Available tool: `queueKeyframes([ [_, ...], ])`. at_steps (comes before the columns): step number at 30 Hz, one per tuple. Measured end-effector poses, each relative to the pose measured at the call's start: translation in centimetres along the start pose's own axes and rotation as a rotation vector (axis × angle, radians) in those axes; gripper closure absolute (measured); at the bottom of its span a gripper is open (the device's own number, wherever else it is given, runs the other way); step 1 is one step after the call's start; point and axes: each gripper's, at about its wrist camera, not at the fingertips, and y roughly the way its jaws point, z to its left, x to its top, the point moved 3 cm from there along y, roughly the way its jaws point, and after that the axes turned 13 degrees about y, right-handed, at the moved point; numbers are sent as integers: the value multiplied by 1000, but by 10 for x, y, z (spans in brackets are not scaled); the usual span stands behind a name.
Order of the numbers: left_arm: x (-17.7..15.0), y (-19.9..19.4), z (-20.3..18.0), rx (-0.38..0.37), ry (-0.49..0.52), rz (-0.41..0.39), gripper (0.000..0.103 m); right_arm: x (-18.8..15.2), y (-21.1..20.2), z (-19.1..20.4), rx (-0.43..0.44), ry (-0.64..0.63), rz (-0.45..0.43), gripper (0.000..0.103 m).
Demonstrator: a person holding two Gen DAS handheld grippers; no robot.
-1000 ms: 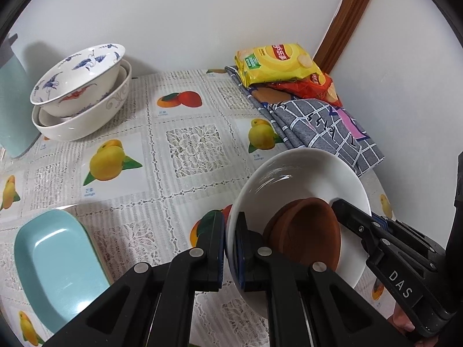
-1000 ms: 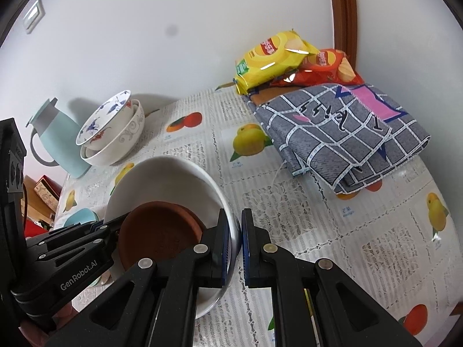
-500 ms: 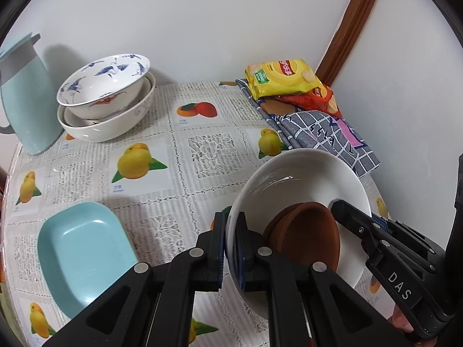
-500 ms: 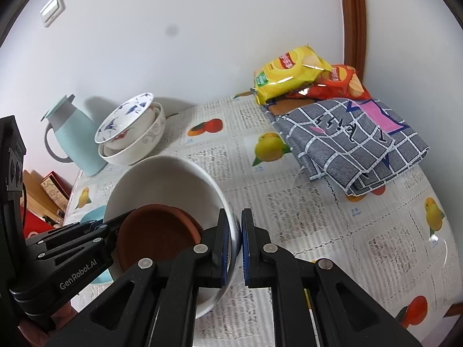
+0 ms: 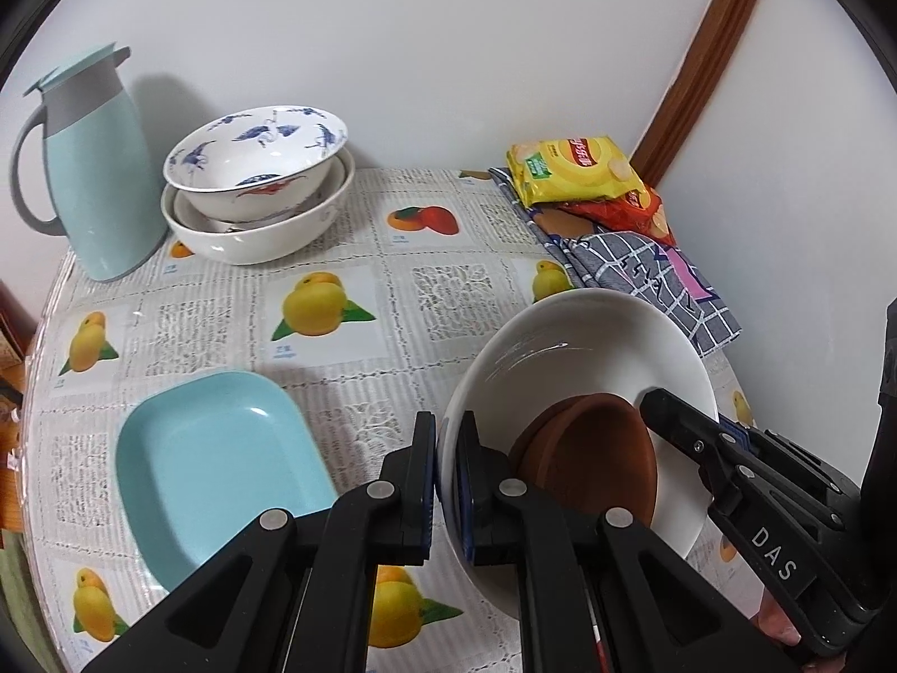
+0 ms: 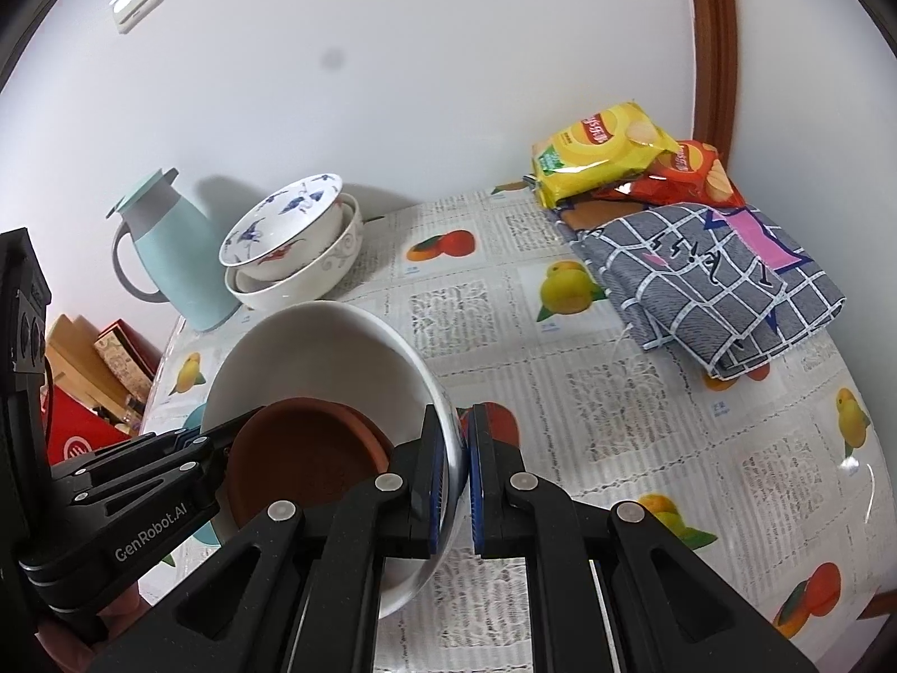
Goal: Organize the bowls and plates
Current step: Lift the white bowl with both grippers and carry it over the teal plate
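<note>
A large white bowl (image 5: 588,347) (image 6: 314,353) hangs above the table, held by both grippers on opposite rims. Inside it lies a brown clay dish (image 5: 594,460) (image 6: 303,454). My left gripper (image 5: 445,432) is shut on the bowl's left rim; my right gripper (image 6: 462,420) is shut on its right rim. Each gripper shows in the other's view, the right gripper (image 5: 656,401) and the left gripper (image 6: 224,437). A light blue rectangular plate (image 5: 218,465) lies on the table at lower left. Two stacked bowls (image 5: 263,185) (image 6: 291,247), the top one painted with blue birds, stand at the back by the wall.
A light blue jug (image 5: 89,168) (image 6: 168,252) stands beside the stacked bowls. Chip bags (image 5: 577,174) (image 6: 611,151) and a folded checked cloth (image 5: 650,275) (image 6: 712,286) fill the back right corner. The fruit-patterned tablecloth (image 5: 336,336) covers the table; boxes (image 6: 89,381) sit beyond its left edge.
Both grippers have drawn back and risen with the white bowl, so more of the table shows. The jug and the whole blue plate have come into the left wrist view.
</note>
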Motion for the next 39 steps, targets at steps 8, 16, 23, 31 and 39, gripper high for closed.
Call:
queueKeyframes([
  [8,-6,-15,23,26,-33,-11,96,-7,2,26,27,-30,6,95],
  [16,-14,-24,44,48,-58,-16,96,-15,5,50,48,-56,14,95],
  [23,-22,-31,64,64,-85,-18,96,-22,10,70,62,-81,26,95],
  [31,-30,-38,85,86,-110,-22,96,-29,16,91,81,-109,39,95],
  [39,-36,-43,98,104,-117,-19,96,-36,21,103,100,-110,45,95],
])
